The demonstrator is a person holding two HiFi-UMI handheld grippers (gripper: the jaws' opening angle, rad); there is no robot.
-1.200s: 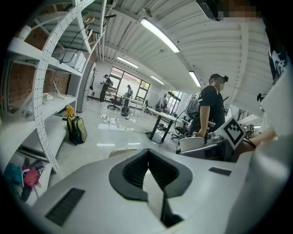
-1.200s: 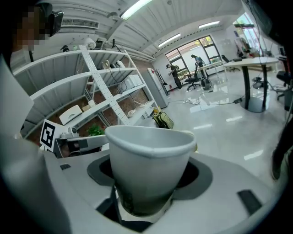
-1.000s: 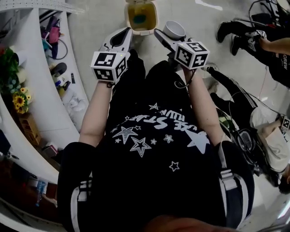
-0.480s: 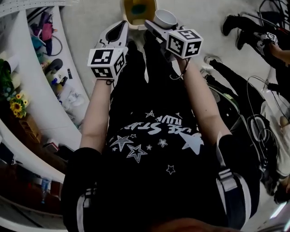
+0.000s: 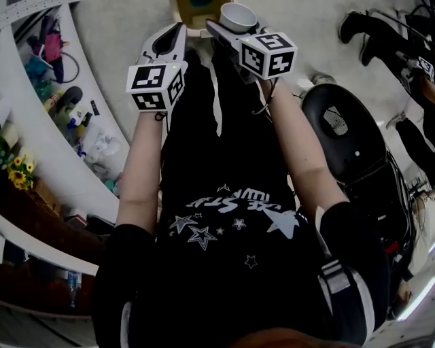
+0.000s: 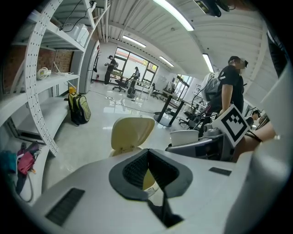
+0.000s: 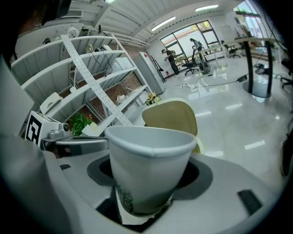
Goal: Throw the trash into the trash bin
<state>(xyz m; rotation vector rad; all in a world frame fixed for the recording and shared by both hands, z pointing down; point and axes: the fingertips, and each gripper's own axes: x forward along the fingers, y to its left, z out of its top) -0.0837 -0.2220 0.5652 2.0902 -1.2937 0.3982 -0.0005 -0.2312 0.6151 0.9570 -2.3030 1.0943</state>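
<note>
- Upper left of centre in the head view, the left gripper (image 5: pixel 177 30) has its jaws pressed together with nothing between them.
- At the top edge, the yellowish trash bin (image 5: pixel 187 17) stands open on the floor, its lid (image 6: pixel 132 132) raised, just beyond both grippers.
- Right of it, the right gripper (image 5: pixel 238 28) clamps a white paper cup (image 5: pixel 238 15), upright with its mouth up.

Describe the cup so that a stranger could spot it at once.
From the starred black shirt, follow the person's right arm up to the right tongs. Clamped in them, mouth up, is the cup, near the yellow bin. It is plain white paper and the only thing held, since the left tongs beside it grip nothing.
</note>
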